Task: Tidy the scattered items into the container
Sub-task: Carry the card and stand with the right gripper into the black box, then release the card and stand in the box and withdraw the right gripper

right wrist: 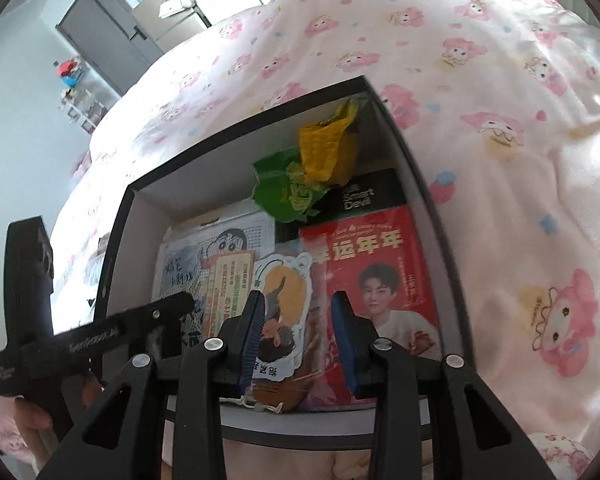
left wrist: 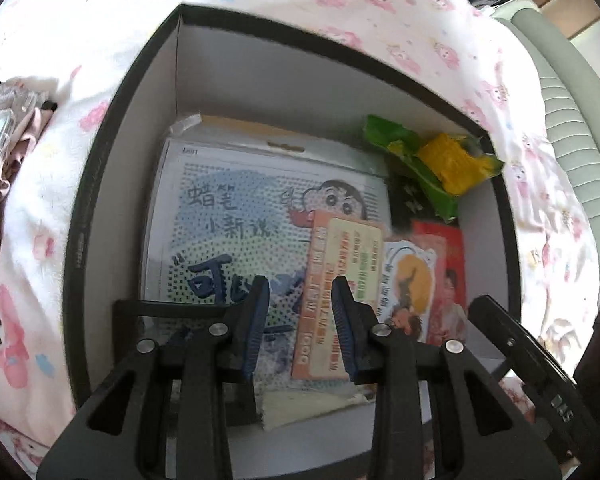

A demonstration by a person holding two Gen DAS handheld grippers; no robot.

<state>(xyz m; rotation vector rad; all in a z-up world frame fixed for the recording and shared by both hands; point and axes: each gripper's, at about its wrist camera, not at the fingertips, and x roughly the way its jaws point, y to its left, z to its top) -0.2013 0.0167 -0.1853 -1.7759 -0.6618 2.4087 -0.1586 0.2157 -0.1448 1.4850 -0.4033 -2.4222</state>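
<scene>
Two grippers hang over the box (left wrist: 100, 208), both pointing down into it. The left gripper (left wrist: 300, 320) has its jaws parted with nothing between the pads; the right gripper (right wrist: 298, 328) is the same, released and empty. Just below them lie an orange card (left wrist: 340, 280), a sticker (right wrist: 280, 292) and a red packet (right wrist: 376, 280), all flat on the box floor. Farther in sits a cartoon sheet (left wrist: 240, 208), and at the far corner a green and yellow wrapper (left wrist: 432, 168) on top of a black packet (right wrist: 372, 194). So most items seem already stowed. Beyond the box, on the bedspread (left wrist: 340, 0), a small heap of things (left wrist: 4, 160) lies well apart to the left; that, I judge, is what remains to be gathered.
</scene>
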